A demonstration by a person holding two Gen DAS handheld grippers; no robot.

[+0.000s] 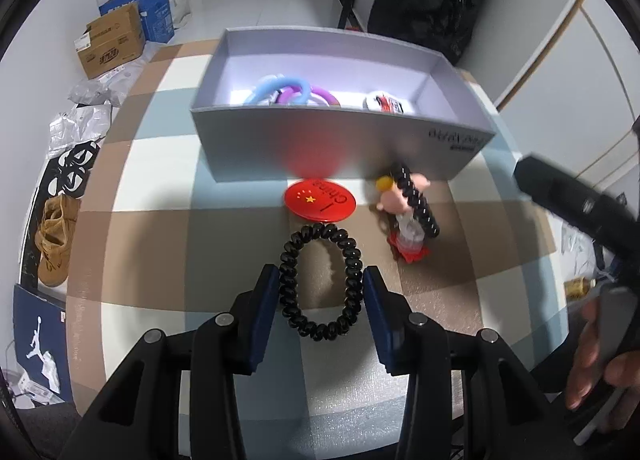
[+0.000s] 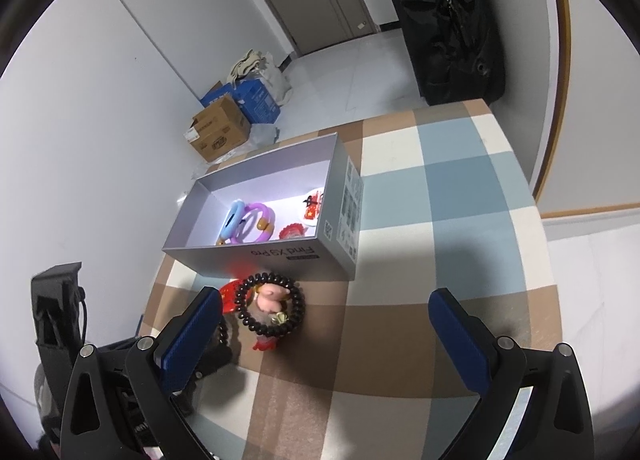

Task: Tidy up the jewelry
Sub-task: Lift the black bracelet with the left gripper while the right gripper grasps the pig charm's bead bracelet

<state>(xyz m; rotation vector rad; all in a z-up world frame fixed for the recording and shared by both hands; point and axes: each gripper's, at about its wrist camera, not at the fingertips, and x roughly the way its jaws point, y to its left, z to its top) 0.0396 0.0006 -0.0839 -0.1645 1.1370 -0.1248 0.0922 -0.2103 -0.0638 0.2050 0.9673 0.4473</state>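
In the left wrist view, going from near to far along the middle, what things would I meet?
Left gripper, closed on the black coil hair tie → red round badge → grey box near wall → blue ring inside it.

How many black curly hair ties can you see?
2. One black hair tie lies on the table between the left gripper's jaws; the other circles the pink doll. More may be hidden.
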